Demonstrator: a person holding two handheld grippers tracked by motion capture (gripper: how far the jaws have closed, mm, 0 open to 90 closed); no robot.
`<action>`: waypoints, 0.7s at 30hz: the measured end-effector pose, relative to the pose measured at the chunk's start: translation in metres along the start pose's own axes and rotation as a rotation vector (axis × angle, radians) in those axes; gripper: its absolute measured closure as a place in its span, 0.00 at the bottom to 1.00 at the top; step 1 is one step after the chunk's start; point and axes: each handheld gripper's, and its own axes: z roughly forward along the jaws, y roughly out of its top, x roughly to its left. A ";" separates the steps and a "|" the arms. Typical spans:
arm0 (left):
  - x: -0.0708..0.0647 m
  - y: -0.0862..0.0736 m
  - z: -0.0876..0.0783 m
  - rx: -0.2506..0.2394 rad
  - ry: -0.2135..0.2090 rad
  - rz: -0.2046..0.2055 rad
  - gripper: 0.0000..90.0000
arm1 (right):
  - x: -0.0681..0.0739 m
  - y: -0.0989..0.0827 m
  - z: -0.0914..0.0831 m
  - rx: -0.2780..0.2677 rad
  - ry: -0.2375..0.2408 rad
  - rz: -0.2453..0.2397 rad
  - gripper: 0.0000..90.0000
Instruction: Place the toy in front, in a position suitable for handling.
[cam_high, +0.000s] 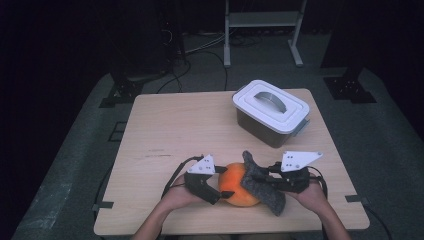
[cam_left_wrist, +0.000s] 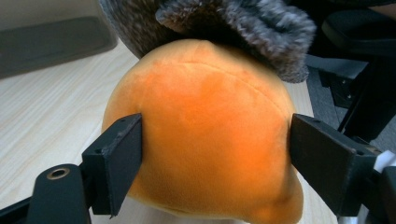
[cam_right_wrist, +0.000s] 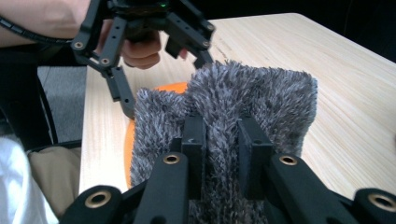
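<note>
Plush (cam_high: 239, 186) sits orange and round at the near middle of my table (cam_high: 170, 130), my left gripper (cam_high: 223, 188) clasping it by both sides, while my right gripper (cam_high: 264, 176) pinches a fold of grey cloth (cam_high: 264, 189) — long axis slanting from far-left to near-right — draped against its right side.

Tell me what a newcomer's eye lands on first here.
An orange plush toy at the table's near edge, between the jaws of the left hand-held gripper. The right hand-held gripper pinches a grey fuzzy cloth draped against it. A lidded white container sits far right.
</note>
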 end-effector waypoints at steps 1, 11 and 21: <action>0.000 0.000 0.000 -0.001 -0.001 0.001 0.21 | 0.002 0.001 0.002 0.010 0.001 -0.007 0.83; 0.002 0.002 -0.001 -0.038 0.007 -0.013 0.13 | 0.000 -0.013 0.007 0.081 0.048 -0.023 0.83; -0.002 0.003 0.004 -0.033 0.008 -0.021 0.18 | 0.000 -0.002 -0.005 0.061 0.014 -0.014 0.83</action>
